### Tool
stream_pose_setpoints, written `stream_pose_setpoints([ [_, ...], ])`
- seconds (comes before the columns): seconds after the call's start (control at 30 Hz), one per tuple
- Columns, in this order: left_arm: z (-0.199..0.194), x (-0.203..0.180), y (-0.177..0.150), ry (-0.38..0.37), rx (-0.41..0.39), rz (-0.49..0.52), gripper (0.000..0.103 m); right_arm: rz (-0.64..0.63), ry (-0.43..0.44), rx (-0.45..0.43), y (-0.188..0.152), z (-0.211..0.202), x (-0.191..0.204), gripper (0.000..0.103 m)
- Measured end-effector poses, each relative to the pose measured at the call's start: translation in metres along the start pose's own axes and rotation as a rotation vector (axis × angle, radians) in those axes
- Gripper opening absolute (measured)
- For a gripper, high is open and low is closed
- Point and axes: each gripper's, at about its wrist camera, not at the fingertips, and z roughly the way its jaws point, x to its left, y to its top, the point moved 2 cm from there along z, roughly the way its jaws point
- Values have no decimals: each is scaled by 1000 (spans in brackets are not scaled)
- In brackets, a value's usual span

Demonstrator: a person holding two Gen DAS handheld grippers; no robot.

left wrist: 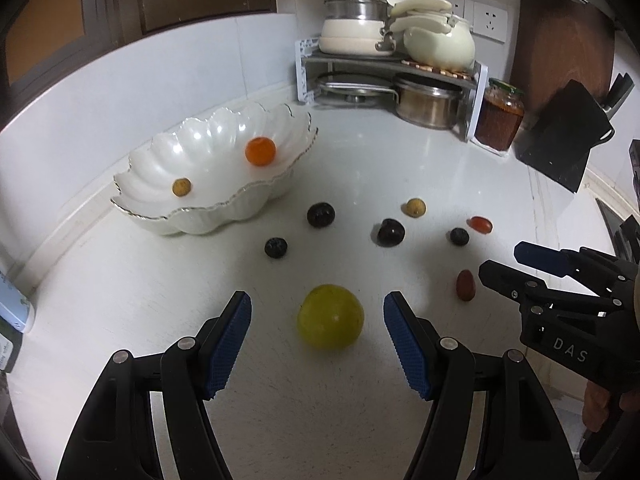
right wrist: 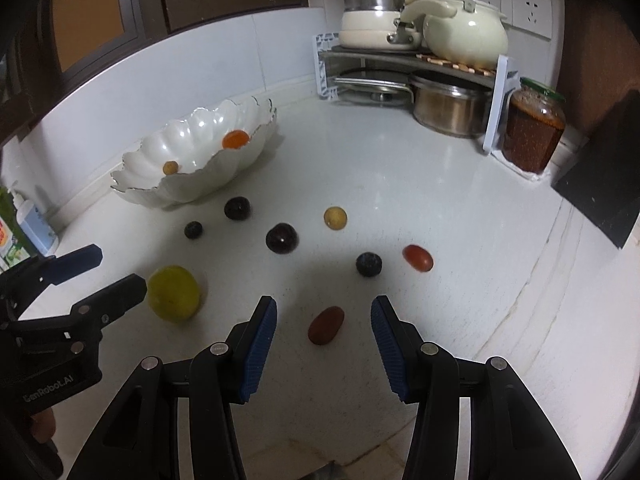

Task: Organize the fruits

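Note:
A yellow-green round fruit lies on the white counter between the blue pads of my left gripper, which is open and not touching it. My right gripper is open around a small brown-red oval fruit, with gaps on both sides. Several dark plums, a tan longan and a red cherry tomato are scattered on the counter. The white scalloped bowl at the left holds an orange fruit and a small longan.
A rack with pots and cream cookware fills the back corner. Beside it stand a jar of red sauce and a black knife block. Bottles stand at the left edge in the right wrist view.

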Motion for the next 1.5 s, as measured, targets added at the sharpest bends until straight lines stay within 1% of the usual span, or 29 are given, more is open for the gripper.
stream_pose_setpoints([
  [0.2,11,0,-6,-16,17,2,68,28,1,18,-6,13,0,50],
  [0.27,15,0,-8,-21,24,3,68,31,-3,25,-7,16,0,47],
  [0.5,27,-5,-13,-35,40,14,68,48,-6,41,-12,27,-1,43],
  [0.63,33,-6,-15,-33,40,20,68,48,-11,49,-14,31,0,38],
  [0.83,42,-5,-18,-43,52,14,68,55,-18,60,-17,39,-2,36],
  [0.87,44,-5,-18,-44,53,14,66,58,-21,65,-18,41,-3,36],
  [0.9,45,-6,-18,-48,55,16,62,63,-18,68,-19,42,-3,36],
  [1.03,49,-7,-18,-51,52,9,60,72,-18,72,-19,46,-4,33],
  [1.13,52,-7,-18,-60,60,0,54,73,-23,68,-18,47,-5,30],
  [1.23,53,-7,-18,-51,58,-1,48,71,-13,70,-17,48,-5,24],
  [1.33,53,-7,-17,-50,57,4,48,53,-17,66,-18,48,-2,22],
  [1.5,52,-6,-18,-54,64,-22,48,53,-7,60,-18,45,-3,21],
])
